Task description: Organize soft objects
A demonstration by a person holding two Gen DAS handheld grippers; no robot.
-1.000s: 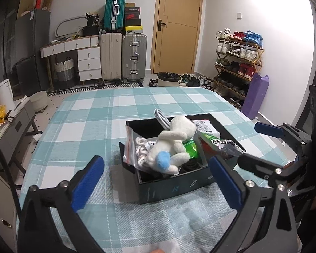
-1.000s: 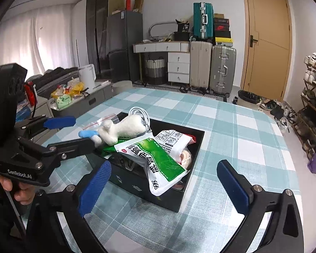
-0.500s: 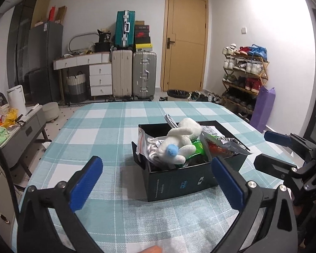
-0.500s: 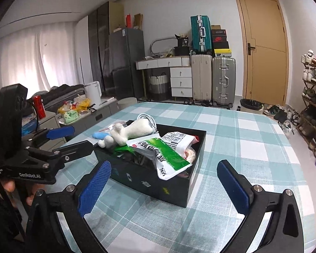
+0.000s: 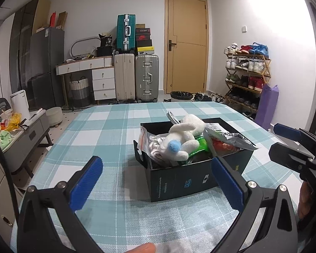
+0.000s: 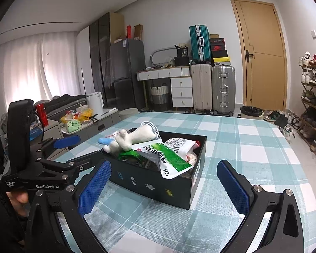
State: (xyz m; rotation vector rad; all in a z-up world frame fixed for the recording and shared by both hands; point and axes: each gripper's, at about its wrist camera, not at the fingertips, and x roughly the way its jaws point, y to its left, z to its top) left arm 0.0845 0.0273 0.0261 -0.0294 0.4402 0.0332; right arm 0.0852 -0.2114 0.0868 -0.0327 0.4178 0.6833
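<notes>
A black box [image 5: 179, 181] stands on the checked table, also in the right wrist view [image 6: 158, 186]. A white plush rabbit [image 5: 184, 140] with a blue tail lies on top of its contents, seen too in the right wrist view [image 6: 134, 138]. A green and white packet [image 6: 164, 154] hangs over the box rim, beside a clear zip bag [image 5: 146, 142] and a white cable [image 6: 150, 125]. My left gripper [image 5: 157, 182] is open and empty, just short of the box. My right gripper [image 6: 163, 186] is open and empty, near the box's other side. Each gripper shows in the other's view.
The teal checked tablecloth [image 5: 107, 126] covers the table around the box. Beyond it stand suitcases [image 5: 146, 78], a white desk with drawers [image 5: 99, 78], a wooden door [image 5: 186, 48] and a shoe rack [image 5: 247, 76]. A low grey cabinet [image 5: 25, 135] stands at the table's left.
Both grippers have pulled back and dropped lower, so the box is seen more from the side. Both stay open and empty. The box's contents have not moved.
</notes>
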